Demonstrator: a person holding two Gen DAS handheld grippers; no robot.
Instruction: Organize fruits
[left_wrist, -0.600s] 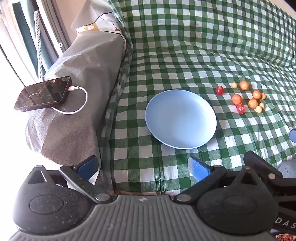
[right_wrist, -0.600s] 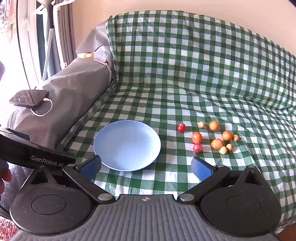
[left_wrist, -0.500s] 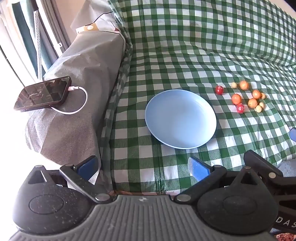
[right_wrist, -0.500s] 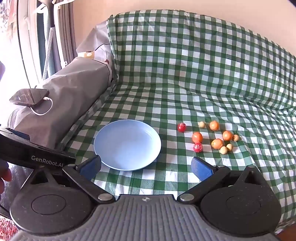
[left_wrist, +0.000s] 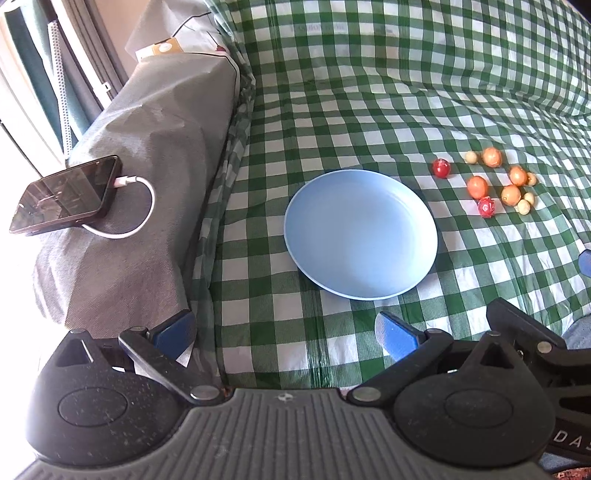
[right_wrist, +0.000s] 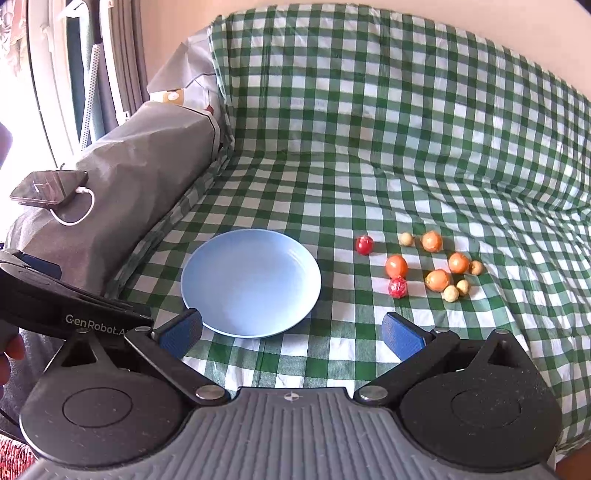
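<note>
An empty light blue plate (left_wrist: 360, 236) (right_wrist: 251, 282) lies on the green checked cloth. To its right lies a cluster of small fruits: a red one (right_wrist: 364, 244) (left_wrist: 441, 168) nearest the plate, a second red one (right_wrist: 397, 287) (left_wrist: 486, 206), several orange ones such as one (right_wrist: 396, 266) (left_wrist: 477, 186), and several small pale ones (right_wrist: 451, 293). My left gripper (left_wrist: 286, 334) is open and empty, near the cloth's front edge, short of the plate. My right gripper (right_wrist: 291, 334) is open and empty, just in front of the plate.
A grey covered armrest (left_wrist: 147, 166) runs along the left, with a black phone (left_wrist: 66, 195) on a white charging cable on top. The checked cloth rises up the backrest (right_wrist: 369, 92) behind. The left gripper's body (right_wrist: 55, 306) shows at the right wrist view's left edge.
</note>
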